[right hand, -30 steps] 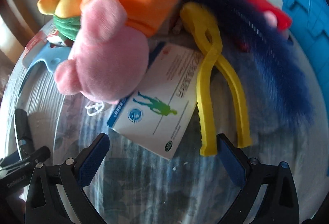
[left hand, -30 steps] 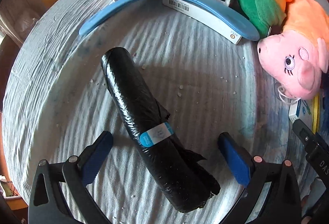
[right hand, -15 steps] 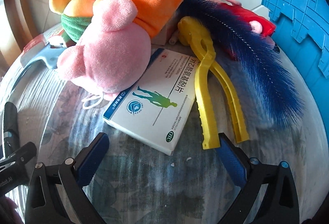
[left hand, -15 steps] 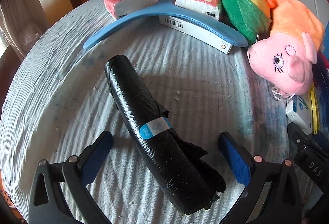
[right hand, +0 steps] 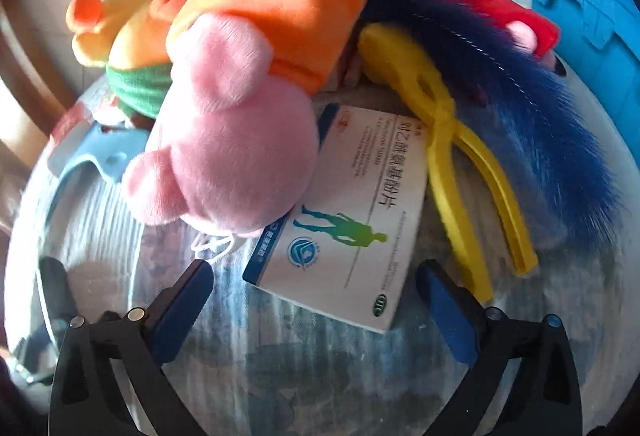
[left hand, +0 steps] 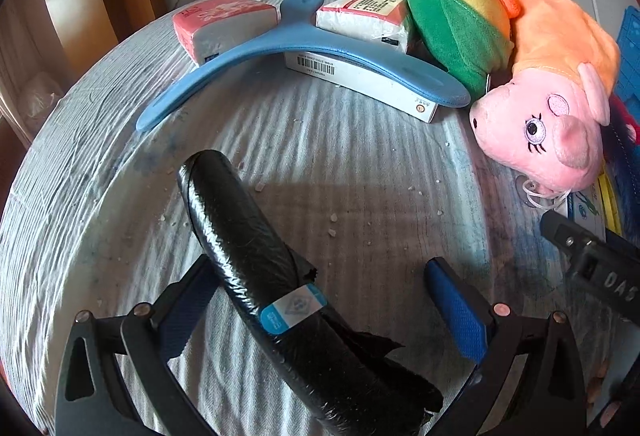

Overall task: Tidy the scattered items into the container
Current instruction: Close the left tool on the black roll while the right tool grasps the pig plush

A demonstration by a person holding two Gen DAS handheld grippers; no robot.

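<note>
On my left camera, the left gripper (left hand: 324,300) stands spread wide with nothing clamped. A black roll (left hand: 276,288) of bags, banded with a blue label (left hand: 294,310), lies diagonally on the table (left hand: 80,196) between the fingers, its upper part close against my left finger (left hand: 188,300); I cannot tell if they touch. The right finger (left hand: 456,312) is well clear of it. Farther back, a pink pack (left hand: 224,20) sits beside a blue hanger (left hand: 304,48), which arches over a long white box (left hand: 360,80); a second white-and-pink pack (left hand: 364,16) lies behind the hanger. To the right rests a yellow-and-green plush (left hand: 448,4), then a pink pig (left hand: 548,116) in orange, lying on its side. At the far right edge I see part of the right gripper's black body.

On my right camera, the right gripper (right hand: 316,296) is likewise spread and empty, hovering just short of a white medicine box (right hand: 352,220). The pig (right hand: 240,140) overlaps the box's left corner. Right of the box lie yellow tongs (right hand: 448,164), touching its edge, then a dark blue furry piece (right hand: 532,108) with a red plush (right hand: 496,8) behind it. The blue container (right hand: 592,8) stands at the far right edge, beyond the blue fur.
</note>
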